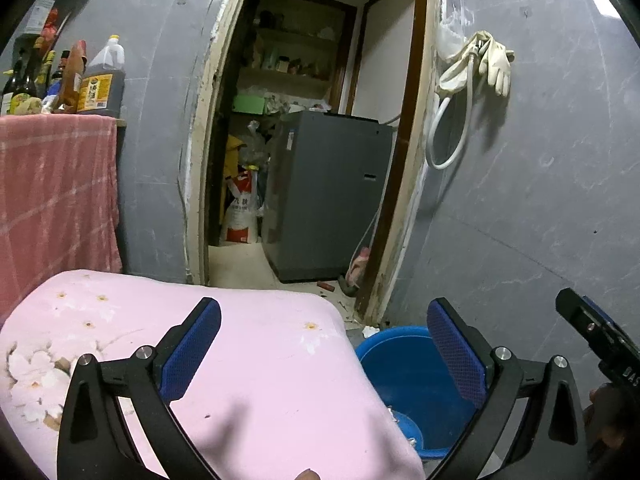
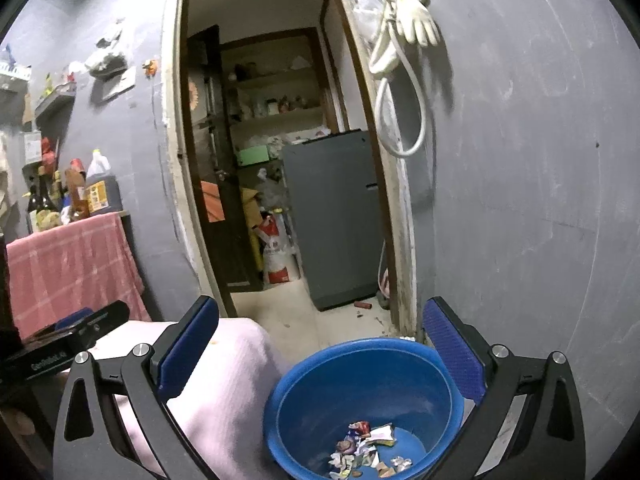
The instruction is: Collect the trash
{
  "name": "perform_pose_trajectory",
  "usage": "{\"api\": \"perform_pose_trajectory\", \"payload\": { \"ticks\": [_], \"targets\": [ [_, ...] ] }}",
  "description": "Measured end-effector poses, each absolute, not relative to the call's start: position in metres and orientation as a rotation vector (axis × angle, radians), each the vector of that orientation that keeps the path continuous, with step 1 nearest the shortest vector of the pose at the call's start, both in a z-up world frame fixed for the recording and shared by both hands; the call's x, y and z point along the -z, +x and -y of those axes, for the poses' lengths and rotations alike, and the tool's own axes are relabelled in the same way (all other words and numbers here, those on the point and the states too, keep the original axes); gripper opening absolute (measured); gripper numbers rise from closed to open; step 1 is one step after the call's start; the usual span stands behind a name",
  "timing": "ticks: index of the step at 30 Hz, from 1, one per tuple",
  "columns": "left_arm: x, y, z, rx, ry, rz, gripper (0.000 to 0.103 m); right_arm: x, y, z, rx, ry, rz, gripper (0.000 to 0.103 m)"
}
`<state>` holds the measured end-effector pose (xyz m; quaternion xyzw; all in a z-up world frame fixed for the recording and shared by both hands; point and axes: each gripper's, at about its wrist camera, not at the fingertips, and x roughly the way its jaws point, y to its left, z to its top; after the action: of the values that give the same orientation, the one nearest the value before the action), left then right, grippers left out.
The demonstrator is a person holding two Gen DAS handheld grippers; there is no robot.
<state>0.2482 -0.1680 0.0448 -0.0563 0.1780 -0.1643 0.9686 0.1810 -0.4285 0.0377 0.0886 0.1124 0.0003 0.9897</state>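
A blue basin [image 2: 360,392] stands on the floor beside a table under a pink flowered cloth [image 1: 260,360]. Several crumpled wrappers and paper scraps [image 2: 368,448] lie in the basin's bottom. My right gripper [image 2: 320,344] hangs above the basin, open wide with nothing between its blue pads. My left gripper [image 1: 328,350] is also open and holds nothing. It hovers over the table's right edge, with the basin [image 1: 400,368] below and to its right. The black body of the other gripper shows at the edge of each view.
Ahead is a doorway into a storeroom with a grey appliance [image 1: 332,192], a white and red sack [image 1: 242,212] and shelves. White gloves and a hose [image 1: 480,64] hang on the grey wall to the right. At left, bottles [image 1: 100,80] stand above a pink checked towel [image 1: 52,192].
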Motion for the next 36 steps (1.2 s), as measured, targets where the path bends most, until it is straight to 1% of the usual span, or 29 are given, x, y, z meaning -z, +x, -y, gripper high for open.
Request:
{"api": "perform_pose_trajectory", "payload": {
  "ticks": [7,19,28,36],
  "targets": [
    [-0.049,0.229,0.149,0.325,-0.144,-0.361,0.101,-0.051,0.156,0.405,-0.036,0.145,-0.215,0.103],
    [-0.054,0.184,0.115,0.321,-0.188,-0.342,0.101,-0.052,0.118,0.382,-0.032,0.142,-0.244,0.103],
    [-0.053,0.139,0.105,0.308,-0.127,-0.307,0.101,-0.048,0.082,0.37,-0.009,0.116,-0.233,0.103],
    [-0.038,0.099,0.095,0.308,-0.093,-0.314,0.101,-0.039,0.05,0.365,0.017,0.116,-0.239,0.103]
  ]
}}
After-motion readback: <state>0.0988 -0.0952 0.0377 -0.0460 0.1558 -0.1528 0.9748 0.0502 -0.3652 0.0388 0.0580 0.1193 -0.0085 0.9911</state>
